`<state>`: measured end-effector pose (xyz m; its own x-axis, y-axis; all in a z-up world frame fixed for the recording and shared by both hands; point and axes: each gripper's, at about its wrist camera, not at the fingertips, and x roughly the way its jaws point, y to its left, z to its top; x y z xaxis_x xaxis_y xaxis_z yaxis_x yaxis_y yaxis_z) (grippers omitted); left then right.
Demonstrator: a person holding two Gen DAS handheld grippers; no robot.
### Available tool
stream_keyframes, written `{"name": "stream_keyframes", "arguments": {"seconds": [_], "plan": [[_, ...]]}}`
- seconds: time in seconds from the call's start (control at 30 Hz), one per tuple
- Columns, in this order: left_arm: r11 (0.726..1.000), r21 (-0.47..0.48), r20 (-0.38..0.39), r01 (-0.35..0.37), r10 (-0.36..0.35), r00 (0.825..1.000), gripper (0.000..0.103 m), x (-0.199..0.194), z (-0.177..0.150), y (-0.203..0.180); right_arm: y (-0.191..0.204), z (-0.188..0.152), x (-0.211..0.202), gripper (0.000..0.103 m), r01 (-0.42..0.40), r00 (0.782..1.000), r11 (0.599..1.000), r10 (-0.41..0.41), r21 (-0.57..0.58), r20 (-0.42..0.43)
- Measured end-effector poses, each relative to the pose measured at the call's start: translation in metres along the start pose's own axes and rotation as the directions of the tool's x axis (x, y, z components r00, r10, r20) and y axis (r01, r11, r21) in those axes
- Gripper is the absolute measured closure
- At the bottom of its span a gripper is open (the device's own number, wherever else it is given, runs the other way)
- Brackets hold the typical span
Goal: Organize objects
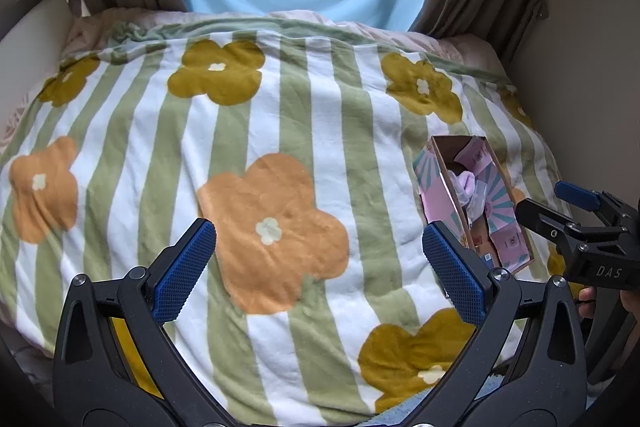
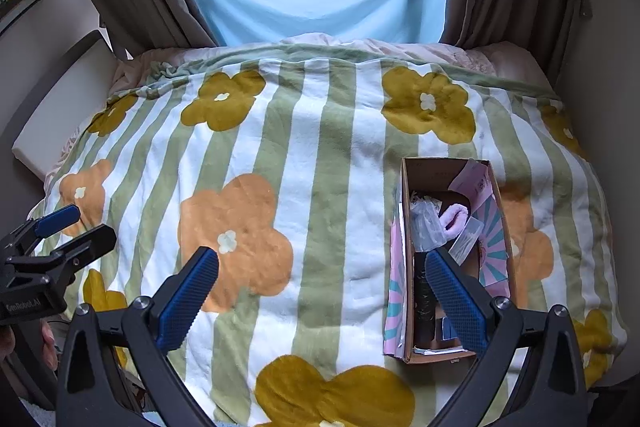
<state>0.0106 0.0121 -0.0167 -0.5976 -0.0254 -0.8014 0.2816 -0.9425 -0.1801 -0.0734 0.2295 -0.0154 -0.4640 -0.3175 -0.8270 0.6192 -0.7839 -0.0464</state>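
Both my left gripper (image 1: 319, 269) and right gripper (image 2: 322, 297) hover with jaws released, empty, above the flowered striped blanket (image 2: 312, 155); the open pink-printed cardboard box (image 2: 416, 179) lies beneath my right.

one cardboard box (image 2: 416, 187), one blanket (image 2: 312, 155), two grippers, maybe four or five items inside the box.

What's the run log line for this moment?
left gripper: open, empty | right gripper: open, empty | box: on blanket, items inside
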Motion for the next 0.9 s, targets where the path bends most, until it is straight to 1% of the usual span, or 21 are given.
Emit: {"name": "stream_keyframes", "arguments": {"seconds": [0.9], "plan": [[1.000,0.015,-0.007,0.009,-0.009,1.000,0.000,0.0030,-0.0001,-0.0085,-0.0056,0.0002,-0.0012,0.000,0.002,1.000,1.000,-0.002,-0.005,0.006]]}}
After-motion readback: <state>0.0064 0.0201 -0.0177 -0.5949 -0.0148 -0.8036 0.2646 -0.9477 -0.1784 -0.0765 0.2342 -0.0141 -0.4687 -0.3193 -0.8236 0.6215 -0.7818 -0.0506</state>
